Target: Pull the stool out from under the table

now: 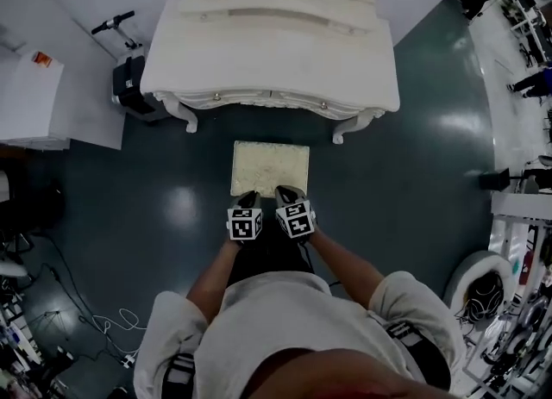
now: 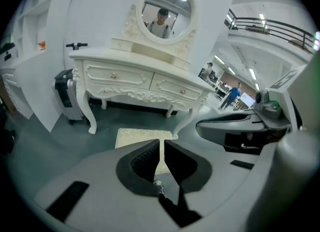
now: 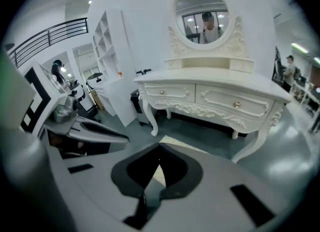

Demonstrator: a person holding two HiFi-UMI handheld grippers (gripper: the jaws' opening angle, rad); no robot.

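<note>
The stool (image 1: 270, 167) has a cream cushioned top and stands on the dark floor just in front of the white dressing table (image 1: 267, 52), clear of its legs. My left gripper (image 1: 248, 196) and right gripper (image 1: 287, 192) hover side by side over the stool's near edge. Both are shut with nothing between the jaws. In the left gripper view the stool (image 2: 135, 137) lies beyond the closed left gripper (image 2: 161, 143), with the table (image 2: 130, 58) behind. The right gripper view shows the right gripper (image 3: 159, 150) closed, a strip of the stool (image 3: 182, 144) past it, and the table (image 3: 215, 78).
A black scooter (image 1: 129, 83) stands by the table's left legs, beside a white panel (image 1: 34, 100). Cables (image 1: 103, 328) lie on the floor at the near left. Equipment and racks (image 1: 517, 216) crowd the right side. An oval mirror (image 2: 167, 13) tops the table.
</note>
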